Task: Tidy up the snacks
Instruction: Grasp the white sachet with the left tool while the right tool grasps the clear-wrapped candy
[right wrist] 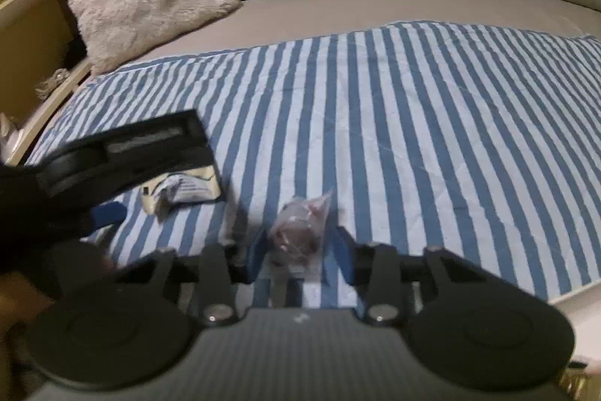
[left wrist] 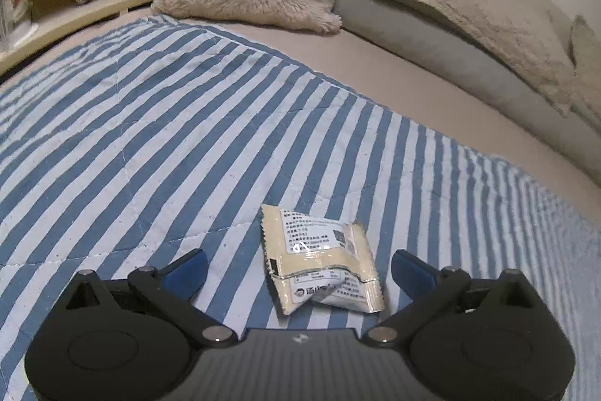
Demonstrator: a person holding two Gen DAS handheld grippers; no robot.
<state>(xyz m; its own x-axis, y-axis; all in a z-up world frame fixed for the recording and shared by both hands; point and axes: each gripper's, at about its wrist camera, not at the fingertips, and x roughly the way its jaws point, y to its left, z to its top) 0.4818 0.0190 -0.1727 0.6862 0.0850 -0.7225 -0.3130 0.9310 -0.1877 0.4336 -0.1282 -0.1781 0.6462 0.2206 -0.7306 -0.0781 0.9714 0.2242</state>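
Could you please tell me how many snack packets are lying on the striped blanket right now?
2. A cream packet lies between the open left gripper fingers; a clear wrapped snack sits between the right gripper fingers, which look closed on it. Others may be hidden.

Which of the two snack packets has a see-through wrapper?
The small clear packet between the right gripper fingers; its dark reddish contents show through. The other, the cream packet before the left gripper, is opaque with printed labels.
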